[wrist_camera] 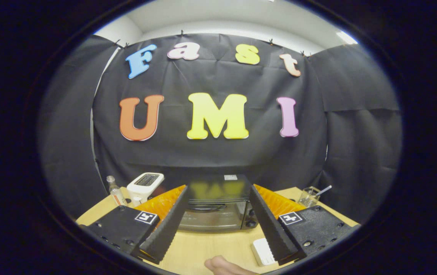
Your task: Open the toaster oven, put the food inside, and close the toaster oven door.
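The toaster oven [218,206] sits at twelve o'clock, straight ahead of the claw [218,219] and framed between its two fingers, on the pale wooden counter [210,244]. Its glass door is closed, with a dark bar handle [207,207] running across the upper part of the door and knobs [251,217] on its three o'clock side. It looks like a heavy, rigid metal box that should stay put when the door is pulled; the door is likely hinged at the bottom, so the handle is the place to grip, from above and drawn down and back. The glass is fragile and slick, poor to press on.

The claw is spread wide and holds nothing, its fingers apart on either side of the oven.

A pale rounded lump, probably the food [224,266], lies at six o'clock, nearer than the fingertips; it looks soft and light. A white flat block [263,252] lies at five o'clock just beside the right finger. At ten o'clock stand a white pop-up toaster [145,185] and a small clear bottle [114,191]; at two o'clock, a glass with a stick in it [310,195]. Black cloth walls the booth, with a white ceiling above.
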